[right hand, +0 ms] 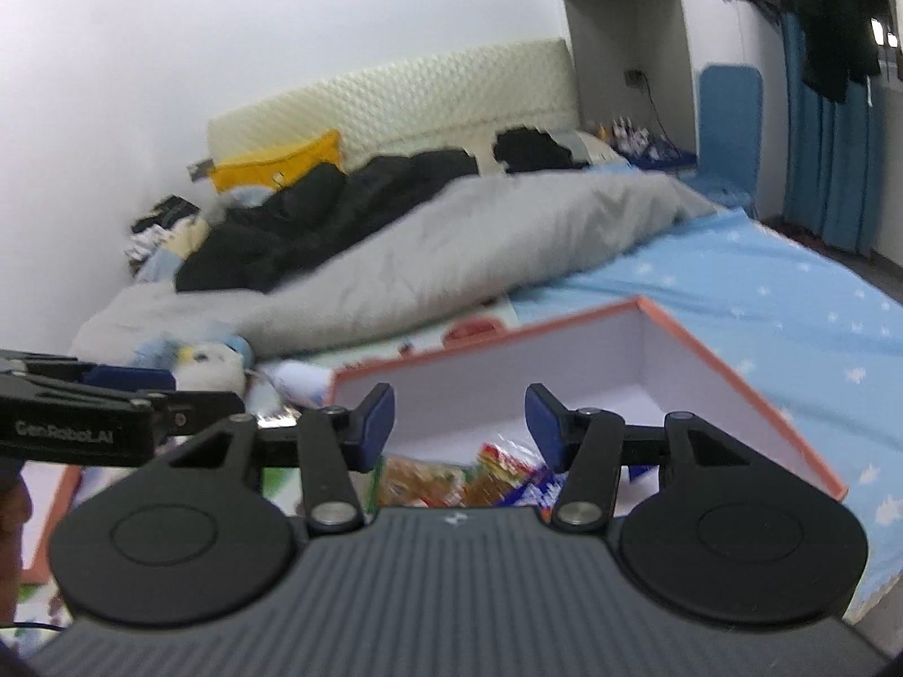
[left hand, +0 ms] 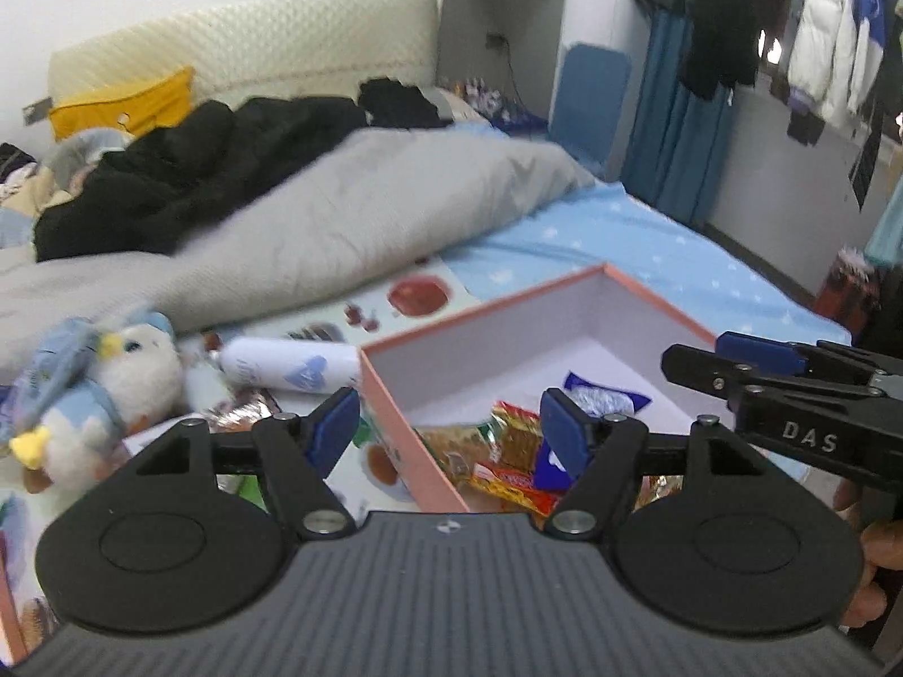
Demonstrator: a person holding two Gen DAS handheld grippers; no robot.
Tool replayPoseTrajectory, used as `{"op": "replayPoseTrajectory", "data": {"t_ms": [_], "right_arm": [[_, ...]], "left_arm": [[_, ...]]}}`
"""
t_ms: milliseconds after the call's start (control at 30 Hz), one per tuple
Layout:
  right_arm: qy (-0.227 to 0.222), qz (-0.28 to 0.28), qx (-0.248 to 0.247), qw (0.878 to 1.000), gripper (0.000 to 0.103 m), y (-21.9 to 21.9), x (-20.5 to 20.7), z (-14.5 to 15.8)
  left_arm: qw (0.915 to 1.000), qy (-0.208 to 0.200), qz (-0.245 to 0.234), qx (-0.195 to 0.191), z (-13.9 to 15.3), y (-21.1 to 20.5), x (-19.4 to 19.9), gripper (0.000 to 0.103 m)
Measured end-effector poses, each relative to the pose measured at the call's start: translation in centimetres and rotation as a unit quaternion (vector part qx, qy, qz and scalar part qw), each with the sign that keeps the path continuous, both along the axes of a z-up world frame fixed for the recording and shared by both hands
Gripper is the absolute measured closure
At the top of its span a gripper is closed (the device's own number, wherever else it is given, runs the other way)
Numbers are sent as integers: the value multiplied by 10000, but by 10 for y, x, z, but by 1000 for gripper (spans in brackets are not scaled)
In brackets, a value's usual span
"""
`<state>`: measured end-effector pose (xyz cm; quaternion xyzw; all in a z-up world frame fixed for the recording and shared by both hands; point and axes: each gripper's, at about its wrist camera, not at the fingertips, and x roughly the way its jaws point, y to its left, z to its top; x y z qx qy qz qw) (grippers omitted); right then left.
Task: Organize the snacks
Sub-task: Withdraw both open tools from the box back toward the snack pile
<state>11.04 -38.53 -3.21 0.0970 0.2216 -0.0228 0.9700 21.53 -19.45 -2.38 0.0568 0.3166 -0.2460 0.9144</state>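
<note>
The left gripper [left hand: 448, 423] has its blue-padded fingers [left hand: 333, 429] spread apart with nothing between them, poised over the near left wall of the box; the right gripper [right hand: 458, 423] likewise stands with fingers [right hand: 373, 423] parted and empty above the box's near edge. The box [left hand: 649, 310] is a shallow square of stiff card, salmon-pink outside and matt white within, resting on the bed's blue star-print sheet [left hand: 649, 237]; the snacks [left hand: 508, 451], crinkly foil and plastic wrappers in red, yellow, green and blue, lie heaped in its near corner. Only the left view shows clearly, at 9 o'clock of the box, a smooth white cylindrical bottle [left hand: 293, 364] lying on its side and a fluffy blue-and-white plush bird [left hand: 107, 389]; the right view blurs both. A rumpled grey duvet [left hand: 338, 225] fills the 12 o'clock ground.
</note>
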Motion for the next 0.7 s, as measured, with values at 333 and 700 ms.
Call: {"op": "replayPoseTrajectory", "data": {"t_ms": [333,700], "right_arm": [[-366,414,-31,9985,48,39,-16,34],[-345,769,-26,9964,48,83,-33,31]], "left_arm": [[9984,-353,319,-304,39,55,-34,28],[9964,-345,653,-407,35,111,-73,28]]}}
